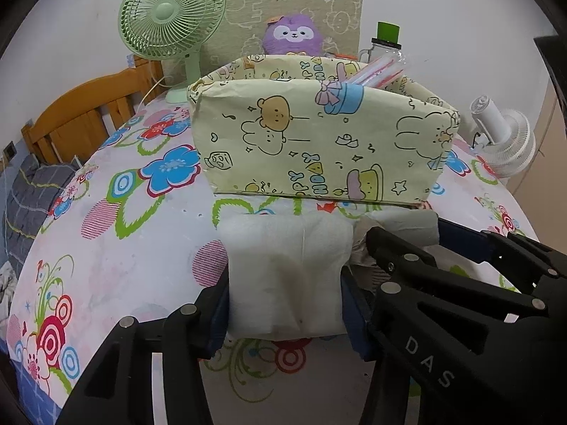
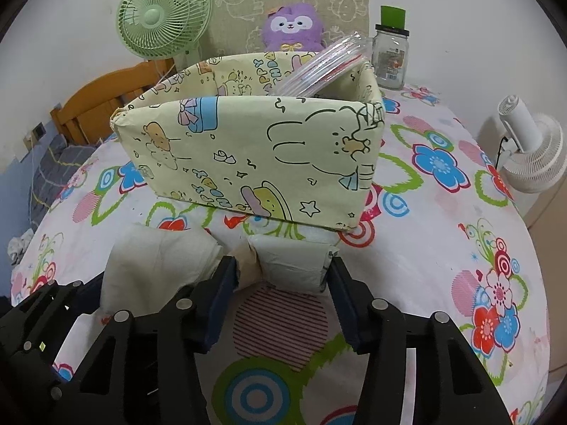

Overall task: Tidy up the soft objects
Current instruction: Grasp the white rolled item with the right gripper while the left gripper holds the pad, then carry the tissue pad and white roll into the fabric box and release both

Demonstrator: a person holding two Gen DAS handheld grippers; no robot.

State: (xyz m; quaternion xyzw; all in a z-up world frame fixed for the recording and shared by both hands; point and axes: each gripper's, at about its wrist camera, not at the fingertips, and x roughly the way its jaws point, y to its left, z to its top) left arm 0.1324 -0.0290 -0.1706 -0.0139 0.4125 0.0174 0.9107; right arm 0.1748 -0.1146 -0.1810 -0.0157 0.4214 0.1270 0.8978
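Tilted steeply down side by side over the flowered desk point(image 2: 443, 248). Left gripper point(image 1: 285, 304): jaws pressed on a soft white tissue pack point(image 1: 287, 276). Right gripper point(image 2: 283, 301): jaws half-open, flanking a crinkly grey tissue pack point(image 2: 294, 265), grip unclear. Both packs just before the cartoon-print box point(image 2: 255, 156).

Far ahead of my tongs I see a green fan point(image 1: 172, 14), a purple plush point(image 1: 293, 35), a jar point(image 2: 391, 55); a white fan point(image 2: 535, 148) stands right.
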